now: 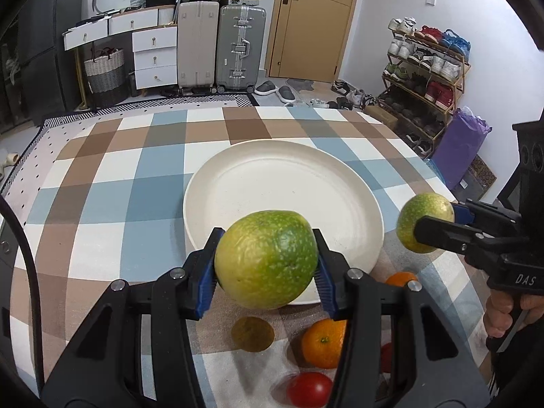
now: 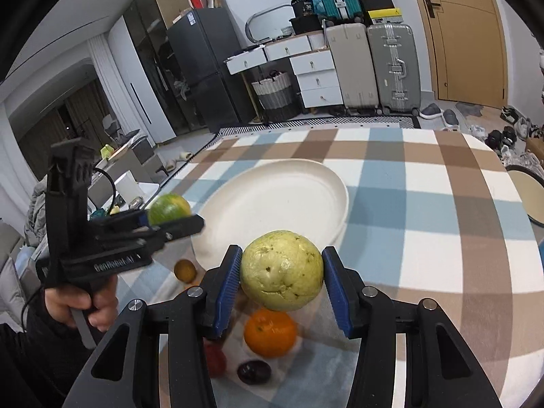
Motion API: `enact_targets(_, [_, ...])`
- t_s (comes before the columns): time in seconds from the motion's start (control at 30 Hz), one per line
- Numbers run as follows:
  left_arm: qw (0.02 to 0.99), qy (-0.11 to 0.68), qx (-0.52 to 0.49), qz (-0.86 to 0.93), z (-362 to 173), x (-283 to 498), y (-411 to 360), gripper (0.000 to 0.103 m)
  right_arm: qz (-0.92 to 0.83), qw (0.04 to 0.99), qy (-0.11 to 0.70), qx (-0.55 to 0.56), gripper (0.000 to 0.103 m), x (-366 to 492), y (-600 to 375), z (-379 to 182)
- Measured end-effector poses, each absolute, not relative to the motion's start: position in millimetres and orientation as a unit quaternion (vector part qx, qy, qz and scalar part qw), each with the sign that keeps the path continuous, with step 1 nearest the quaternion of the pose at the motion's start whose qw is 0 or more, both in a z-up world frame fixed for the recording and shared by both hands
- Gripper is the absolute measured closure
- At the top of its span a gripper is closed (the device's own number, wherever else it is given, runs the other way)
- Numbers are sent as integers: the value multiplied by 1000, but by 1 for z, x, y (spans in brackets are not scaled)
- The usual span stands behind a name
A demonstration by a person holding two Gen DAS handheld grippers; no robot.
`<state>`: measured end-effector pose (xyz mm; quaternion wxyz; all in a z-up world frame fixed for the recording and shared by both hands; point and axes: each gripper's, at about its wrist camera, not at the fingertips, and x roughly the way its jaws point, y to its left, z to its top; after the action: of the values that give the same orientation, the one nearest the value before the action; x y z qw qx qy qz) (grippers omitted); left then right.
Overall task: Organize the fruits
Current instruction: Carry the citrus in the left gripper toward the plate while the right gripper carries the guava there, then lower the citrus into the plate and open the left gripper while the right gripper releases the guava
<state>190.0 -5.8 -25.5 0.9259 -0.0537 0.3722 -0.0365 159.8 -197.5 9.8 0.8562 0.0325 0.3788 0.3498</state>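
Observation:
My left gripper (image 1: 267, 265) is shut on a green speckled fruit (image 1: 267, 258) and holds it above the near rim of the white plate (image 1: 272, 176). It also shows in the right wrist view (image 2: 170, 219) with its fruit (image 2: 168, 207). My right gripper (image 2: 282, 278) is shut on a pale yellow-green fruit (image 2: 282, 270), held above the table near the plate (image 2: 272, 200). In the left wrist view the right gripper (image 1: 428, 224) holds its fruit (image 1: 425, 221) at the plate's right edge.
Loose fruit lies on the checked tablecloth (image 1: 112, 183) in front of the plate: oranges (image 1: 323, 341) (image 2: 270, 331), a red tomato (image 1: 309, 389), a brownish round fruit (image 1: 252, 333) (image 2: 185, 270) and a dark fruit (image 2: 253, 370). Suitcases, drawers and a shoe rack (image 1: 428, 64) stand beyond.

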Motion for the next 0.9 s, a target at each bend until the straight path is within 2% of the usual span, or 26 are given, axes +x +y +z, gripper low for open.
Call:
enact_targets(0.73, [919, 391, -50, -22, -49, 208, -14, 57, 340, 853, 395, 20, 54, 191, -164, -6])
enact_targets(0.8, [921, 386, -54, -26, -46, 206, -13, 54, 344, 850, 398, 20, 54, 190, -164, -7])
enact_targets(0.9, [925, 377, -48, -16, -40, 202, -12, 44, 343, 852, 396, 19, 53, 186, -167, -7])
